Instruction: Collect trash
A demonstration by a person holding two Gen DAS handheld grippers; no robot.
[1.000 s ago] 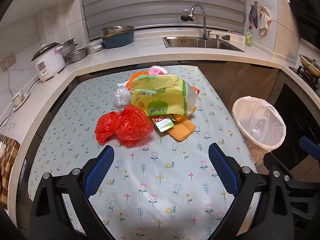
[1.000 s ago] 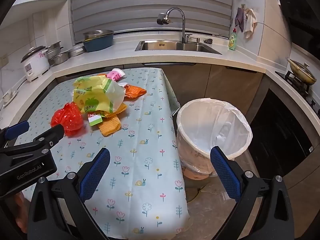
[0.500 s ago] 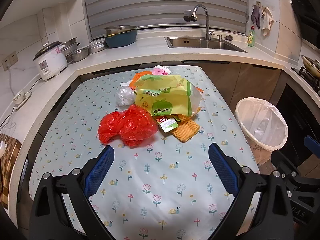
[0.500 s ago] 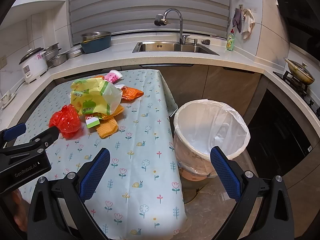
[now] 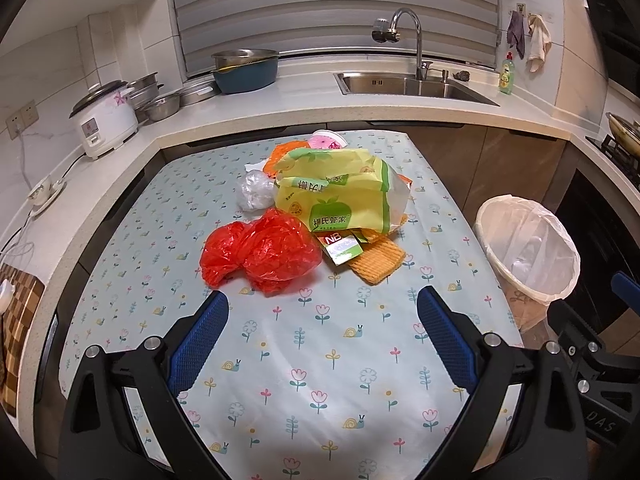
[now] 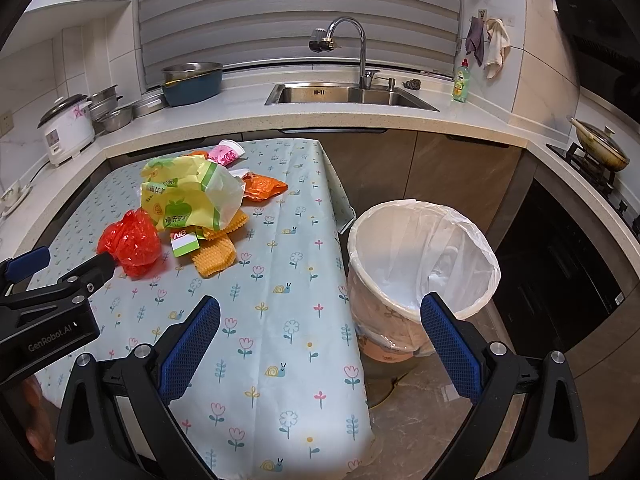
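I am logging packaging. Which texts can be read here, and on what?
"NB": green-white packet.
"GenRobot.AI": left hand-held gripper body.
"DAS": right hand-held gripper body, rest cut off.
Yellow bag: Chinese characters, too blurred to read surely.
Soap bottle label: too small.

Two handheld grippers, each black-framed with blue textured finger pads.

The left gripper [image 5: 322, 312] fills the bottom of its own view, its two fingers spread wide apart with nothing between them, pads angling up toward the middle of the frame. It also shows at the left edge of the right wrist view, pointing toward the upper right.

The right gripper [image 6: 320, 316] fills the bottom of its own view, likewise spread wide and holding nothing. Part of it shows at the lower right edge of the left wrist view.
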